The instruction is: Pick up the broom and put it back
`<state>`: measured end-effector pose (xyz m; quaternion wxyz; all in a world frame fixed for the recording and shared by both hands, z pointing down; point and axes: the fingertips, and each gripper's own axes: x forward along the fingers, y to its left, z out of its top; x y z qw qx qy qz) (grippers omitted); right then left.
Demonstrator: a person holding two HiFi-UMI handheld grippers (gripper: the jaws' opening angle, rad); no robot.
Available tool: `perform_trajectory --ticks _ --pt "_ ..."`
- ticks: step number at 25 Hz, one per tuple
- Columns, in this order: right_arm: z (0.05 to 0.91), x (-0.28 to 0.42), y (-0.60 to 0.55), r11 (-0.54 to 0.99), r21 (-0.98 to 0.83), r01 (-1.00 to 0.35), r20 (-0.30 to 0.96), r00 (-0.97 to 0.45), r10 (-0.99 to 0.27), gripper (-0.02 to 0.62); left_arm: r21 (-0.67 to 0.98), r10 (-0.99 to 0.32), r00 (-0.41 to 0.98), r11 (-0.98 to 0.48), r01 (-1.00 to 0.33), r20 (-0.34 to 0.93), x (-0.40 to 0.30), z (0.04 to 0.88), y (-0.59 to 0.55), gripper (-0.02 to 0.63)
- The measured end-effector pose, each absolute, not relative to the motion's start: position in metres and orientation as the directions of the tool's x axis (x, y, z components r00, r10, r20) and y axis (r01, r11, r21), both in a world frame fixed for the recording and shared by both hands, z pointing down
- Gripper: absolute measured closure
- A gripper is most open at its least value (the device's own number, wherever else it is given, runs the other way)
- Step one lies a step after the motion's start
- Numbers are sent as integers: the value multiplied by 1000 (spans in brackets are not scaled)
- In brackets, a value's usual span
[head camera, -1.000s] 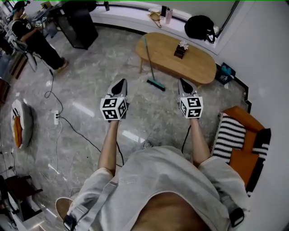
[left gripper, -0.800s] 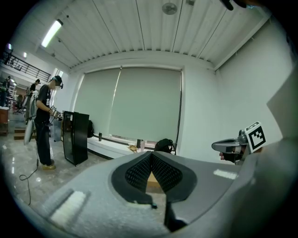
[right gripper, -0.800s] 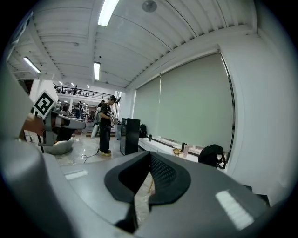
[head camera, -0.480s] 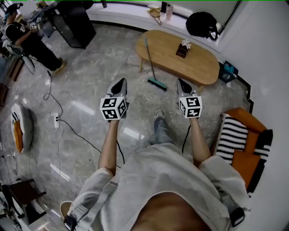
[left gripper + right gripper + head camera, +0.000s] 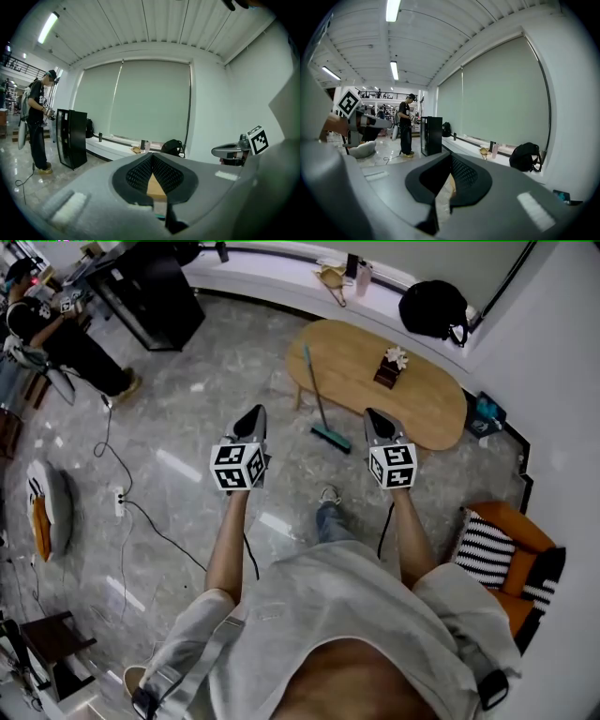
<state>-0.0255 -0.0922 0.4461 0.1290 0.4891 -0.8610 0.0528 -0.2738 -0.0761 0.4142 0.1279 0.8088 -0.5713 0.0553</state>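
The broom [image 5: 320, 399] leans against the near left edge of the oval wooden table [image 5: 422, 409], its thin handle up on the tabletop and its teal head [image 5: 331, 437] on the floor. My left gripper [image 5: 250, 412] hovers left of the broom head, apart from it, with its jaws shut and empty. My right gripper [image 5: 375, 415] is just right of the broom head, over the table's near edge, jaws shut and empty. In the left gripper view the left gripper [image 5: 152, 157] has its pads together; the right gripper [image 5: 451, 155] is the same in its own view.
A small box with a flower [image 5: 389, 367] stands on the table. A black backpack [image 5: 433, 310] lies on the window ledge. At the right is an orange chair with a striped cushion [image 5: 487, 549]. A black cabinet [image 5: 155, 292], a person [image 5: 56, 329] and a floor cable with power strip [image 5: 120, 502] are at the left.
Both grippers have moved forward toward the table and broom as the person stepped ahead; a foot now shows below. The jaws stayed shut.
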Motion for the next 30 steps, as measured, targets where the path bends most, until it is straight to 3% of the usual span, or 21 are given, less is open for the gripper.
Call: perform_trajectory --ticks 15,30 --pt "452 -27 -292 610 23 -792 289 -578 -763 595 144 -918 276 -244 -959 283 -258 430 -250 604" --pt "475 -44 -351 549 -17 -836 302 -528 -794 595 164 -883 322 -282 -945 340 -283 470 -310 604"
